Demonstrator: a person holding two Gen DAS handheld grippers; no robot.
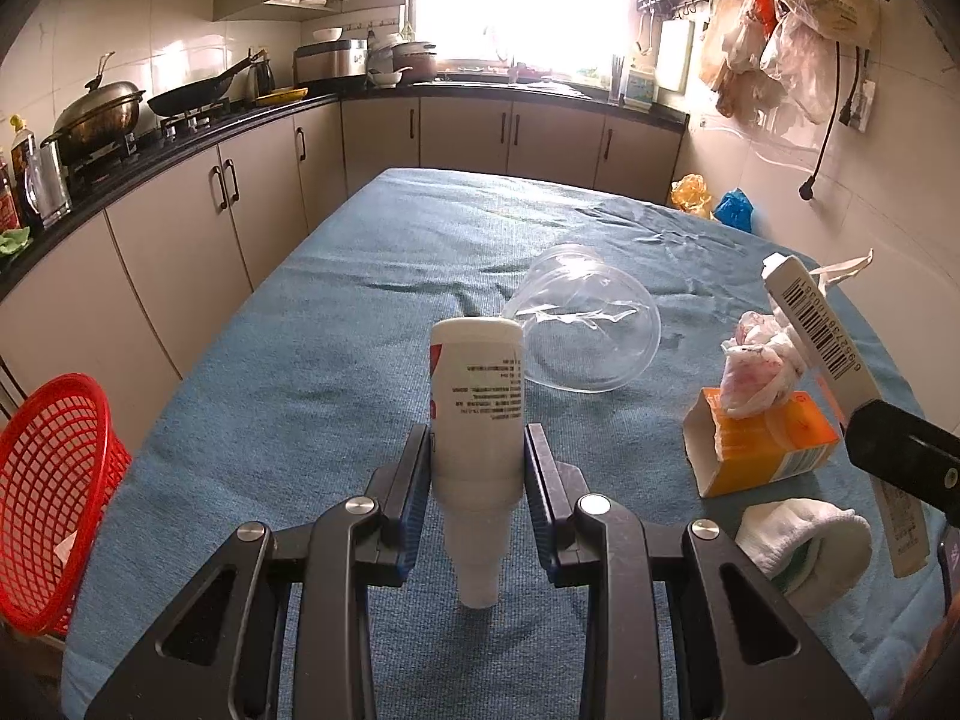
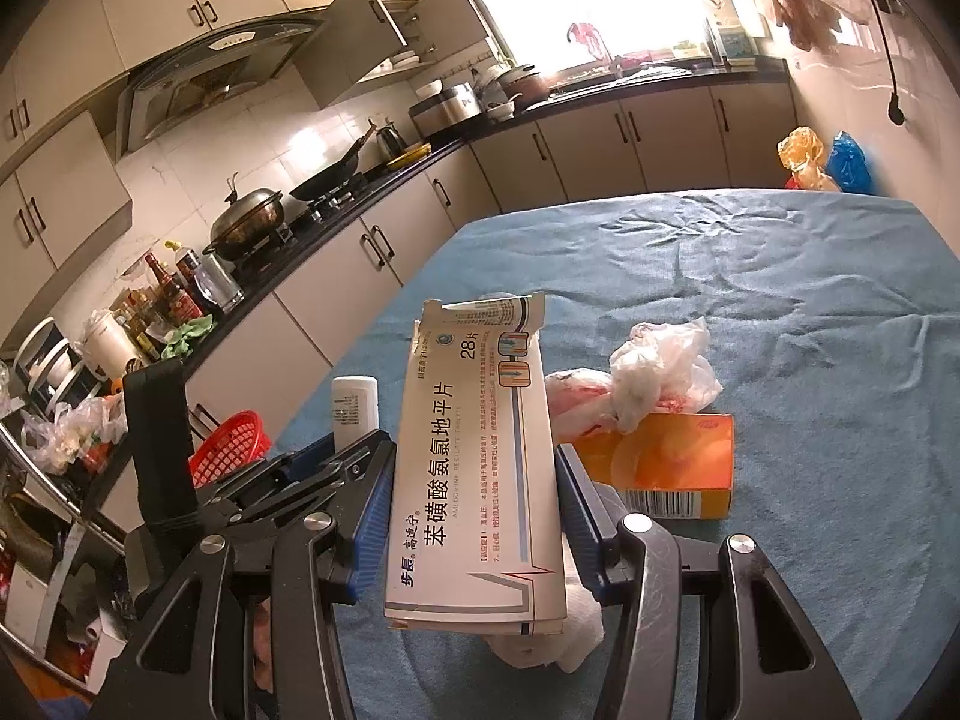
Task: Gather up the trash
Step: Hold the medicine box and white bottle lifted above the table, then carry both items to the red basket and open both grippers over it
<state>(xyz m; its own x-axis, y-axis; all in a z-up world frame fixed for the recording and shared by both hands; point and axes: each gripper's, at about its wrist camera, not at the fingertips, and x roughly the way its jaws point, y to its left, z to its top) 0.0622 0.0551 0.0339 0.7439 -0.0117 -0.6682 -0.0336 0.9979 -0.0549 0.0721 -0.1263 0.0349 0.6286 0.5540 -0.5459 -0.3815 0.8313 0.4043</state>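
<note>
the white plastic bottle [image 1: 477,402] sits clamped between the blue pads of the left gripper [image 1: 478,468], its narrow neck pointing back toward the handle and its flat base out over the table. the long white medicine box [image 2: 480,462] is pinched the same way in the right gripper [image 2: 474,516], held above the blue cloth [image 1: 336,360] with its torn end flap tipped away. just past that box an orange carton [image 2: 666,468] lies on its side with a crumpled, red-stained tissue [image 2: 654,378] bunched against its top. a crushed clear plastic cup [image 1: 591,324] lies on the cloth beyond the bottle, and a rolled white sock [image 1: 804,540] rests near the table's front edge. off the left side of the table stands a red mesh basket [image 1: 54,492].
</note>
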